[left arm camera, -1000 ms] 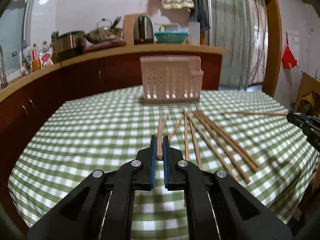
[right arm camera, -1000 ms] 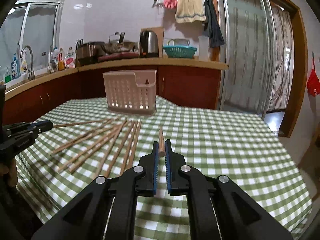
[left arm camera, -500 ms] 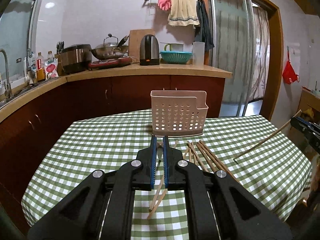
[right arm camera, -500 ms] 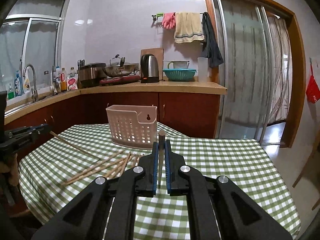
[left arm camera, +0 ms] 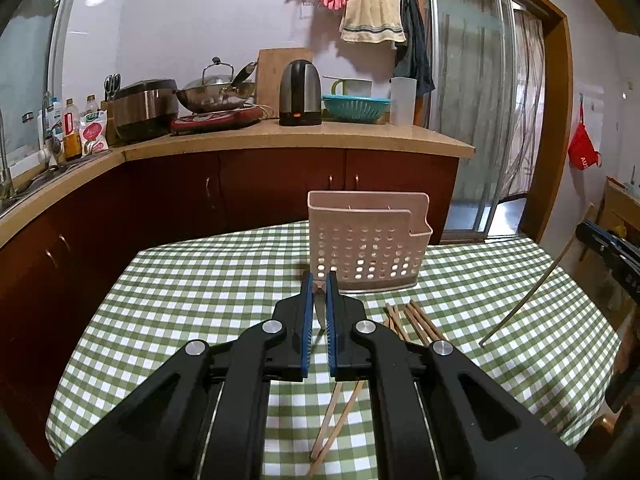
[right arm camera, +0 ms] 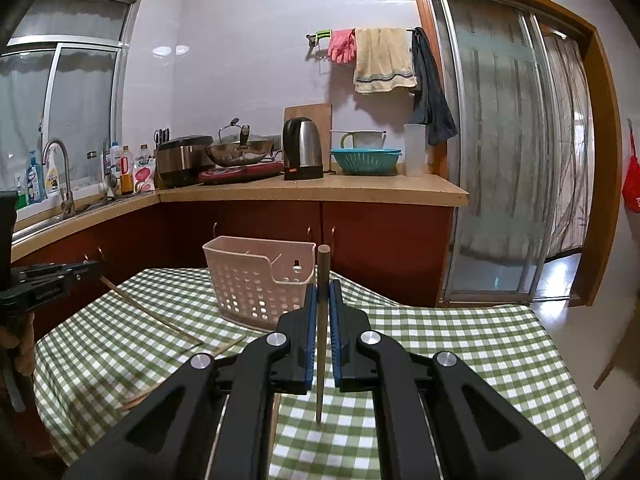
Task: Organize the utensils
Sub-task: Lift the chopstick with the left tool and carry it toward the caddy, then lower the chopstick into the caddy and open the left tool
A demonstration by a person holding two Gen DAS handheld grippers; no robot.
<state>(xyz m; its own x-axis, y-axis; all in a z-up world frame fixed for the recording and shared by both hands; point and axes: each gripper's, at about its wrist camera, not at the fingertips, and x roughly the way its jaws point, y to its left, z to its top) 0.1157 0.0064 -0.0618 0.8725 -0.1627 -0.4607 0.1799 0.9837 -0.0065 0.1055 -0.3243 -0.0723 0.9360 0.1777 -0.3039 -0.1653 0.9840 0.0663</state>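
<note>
A pink perforated utensil holder [left arm camera: 368, 256] [right arm camera: 260, 280] stands at the far side of the green checked table [left arm camera: 200, 288]. My left gripper [left arm camera: 319, 280] is shut on a wooden chopstick [left arm camera: 319, 312], held above the table short of the holder. Several loose chopsticks [left arm camera: 416, 320] lie on the cloth before the holder. My right gripper [right arm camera: 323, 292] is shut on another chopstick [right arm camera: 322, 320], which stands nearly upright between the pads. In the right wrist view the left gripper [right arm camera: 52, 280] shows at the left edge, its chopstick [right arm camera: 152, 312] slanting down to the cloth.
Behind the table runs a counter [right arm camera: 320, 192] with a kettle [right arm camera: 302, 148], wok, rice cooker and teal colander. A sink tap [right arm camera: 60, 172] is at left and a sliding glass door [right arm camera: 500, 160] at right. A hand [right arm camera: 20, 352] holds the left gripper.
Both grippers have risen, each lifting its chopstick off the cloth. The chopsticks went from lying flat to hanging tilted or upright. The table and holder now sit lower in both views.
</note>
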